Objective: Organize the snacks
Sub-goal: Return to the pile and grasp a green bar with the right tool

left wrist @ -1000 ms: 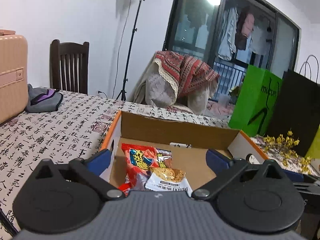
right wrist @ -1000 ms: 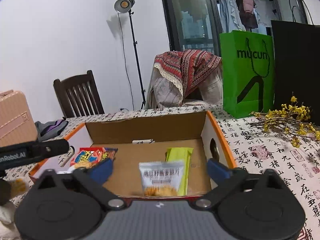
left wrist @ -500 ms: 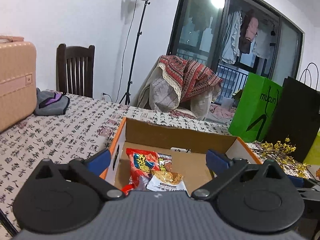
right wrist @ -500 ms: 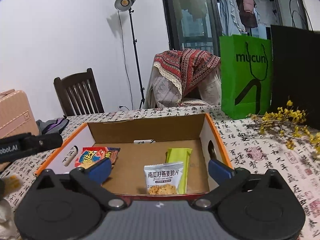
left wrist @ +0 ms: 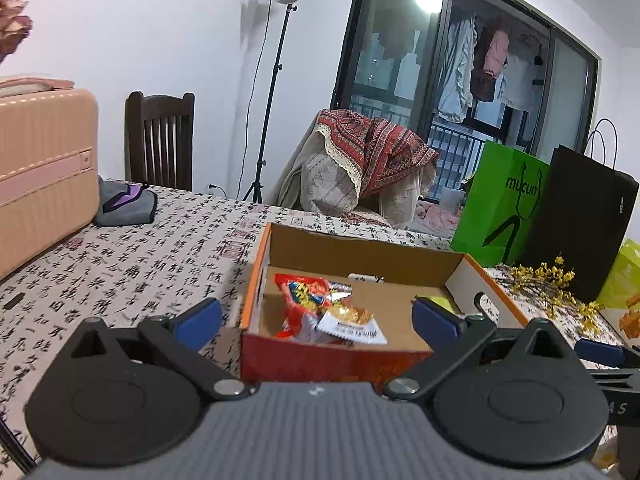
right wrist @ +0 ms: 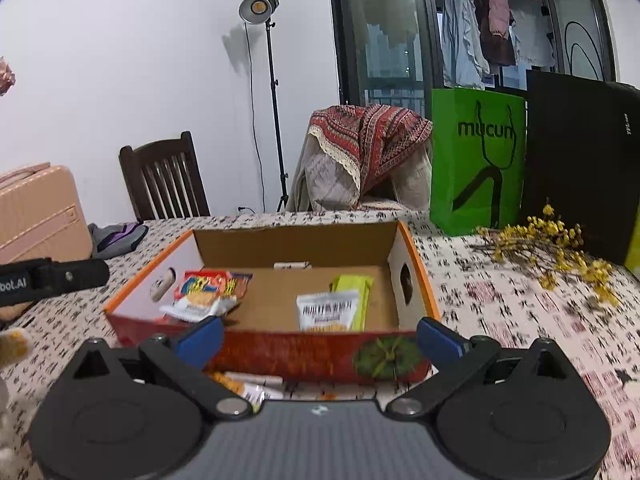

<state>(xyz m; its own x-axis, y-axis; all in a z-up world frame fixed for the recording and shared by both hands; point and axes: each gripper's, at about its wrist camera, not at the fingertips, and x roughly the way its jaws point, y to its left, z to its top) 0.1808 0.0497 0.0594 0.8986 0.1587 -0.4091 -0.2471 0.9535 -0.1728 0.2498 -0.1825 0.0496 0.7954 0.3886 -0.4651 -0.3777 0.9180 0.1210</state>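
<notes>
An open cardboard box [left wrist: 340,360] [right wrist: 304,350] with an orange rim stands on the table. Inside lie a red snack bag [left wrist: 304,296] [right wrist: 208,284], a small white packet [left wrist: 352,326] [right wrist: 192,310] on top of it, another white packet [right wrist: 326,312] and a green packet [right wrist: 354,284]. More packets [right wrist: 248,386] lie on the table in front of the box. My left gripper [left wrist: 316,318] is open, just short of the box's near wall. My right gripper [right wrist: 320,338] is open too, in front of the box and above the loose packets. Neither holds anything.
A pink suitcase [left wrist: 44,168] and a grey pouch [left wrist: 128,204] are at the table's left. A green bag [right wrist: 476,164], a black bag [right wrist: 580,164] and yellow dried flowers [right wrist: 560,248] stand at the right. A wooden chair [left wrist: 160,140] and a lamp stand [left wrist: 272,92] are behind.
Both grippers have pulled back and up from the box, so its near wall and the table in front now show. The white packets stay in the box.
</notes>
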